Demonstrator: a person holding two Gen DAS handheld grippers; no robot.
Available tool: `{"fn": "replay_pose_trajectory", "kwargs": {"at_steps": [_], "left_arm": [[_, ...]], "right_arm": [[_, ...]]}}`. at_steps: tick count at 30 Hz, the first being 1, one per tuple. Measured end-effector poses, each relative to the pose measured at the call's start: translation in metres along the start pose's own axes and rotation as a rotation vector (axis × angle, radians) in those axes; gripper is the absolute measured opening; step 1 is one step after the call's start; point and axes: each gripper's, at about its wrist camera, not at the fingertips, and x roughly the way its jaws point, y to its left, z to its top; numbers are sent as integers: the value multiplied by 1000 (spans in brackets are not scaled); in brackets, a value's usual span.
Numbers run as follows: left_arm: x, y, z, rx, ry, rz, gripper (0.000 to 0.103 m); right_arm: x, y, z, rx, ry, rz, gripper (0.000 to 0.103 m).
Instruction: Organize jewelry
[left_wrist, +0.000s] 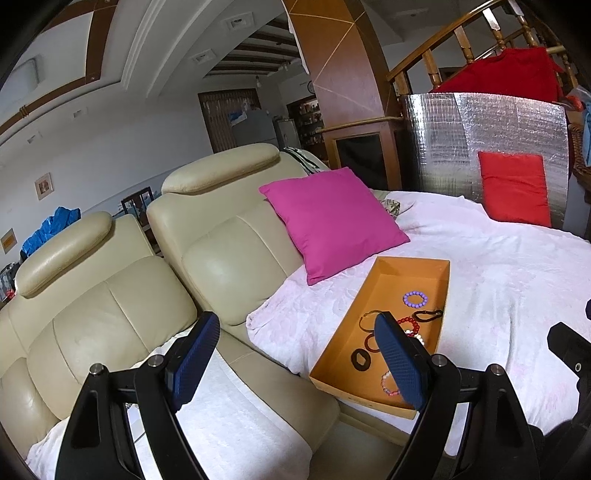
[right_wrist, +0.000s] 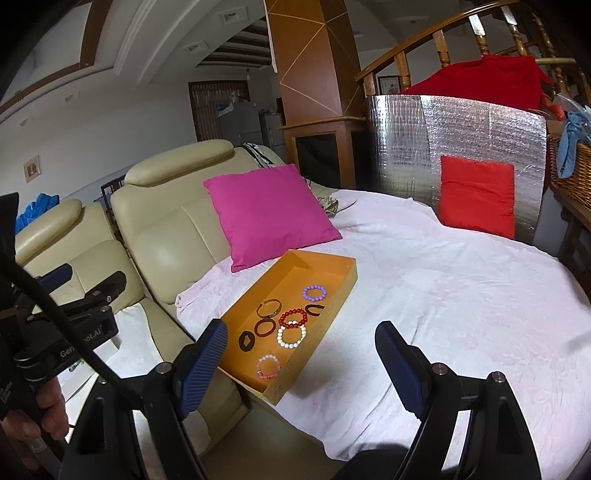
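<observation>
An orange open box (right_wrist: 334, 264) (left_wrist: 413, 263) lies on the white-covered bed beside the sofa. Inside it are several bracelets: a purple bead one (right_wrist: 314, 292) (left_wrist: 415, 298), a red bead one (right_wrist: 293, 318), a white bead one (right_wrist: 291, 336), a pink-and-white one (right_wrist: 268, 366) (left_wrist: 388, 384), a thin metal bangle (right_wrist: 269, 308), a dark red ring (right_wrist: 265, 327) and a black ring (right_wrist: 246, 342) (left_wrist: 361, 359). My left gripper (left_wrist: 301, 356) is open, above the sofa edge, its right finger covering part of the box. My right gripper (right_wrist: 297, 365) is open and empty, just short of the box's near end.
A magenta cushion (right_wrist: 269, 216) leans on the cream leather sofa (right_wrist: 173, 229) behind the box. A red cushion (right_wrist: 476, 195) rests against a silver foil panel (right_wrist: 458, 129) at the bed's far side. A wicker basket (right_wrist: 570, 166) sits at the right. A hand (right_wrist: 33, 421) holds the left tool.
</observation>
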Motion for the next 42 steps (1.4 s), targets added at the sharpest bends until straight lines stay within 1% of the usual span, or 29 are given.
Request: {"fn": "replay_pose_trajectory", "kwargs": {"at_steps": [9, 21, 30, 36, 42], "left_arm": [[32, -6, 12, -9, 33, 19, 86], [73, -7, 17, -18, 82, 51, 86], [92, -8, 17, -14, 109, 61, 86], [98, -10, 16, -5, 112, 66, 86], [102, -20, 18, 18, 113, 82, 86]], "right_arm": [[34, -2, 15, -18, 24, 5, 85], [84, 0, 22, -26, 74, 33, 85], [103, 8, 23, -45, 90, 42, 85], [113, 11, 23, -49, 96, 49, 85], [116, -1, 24, -14, 81, 51, 85]]}}
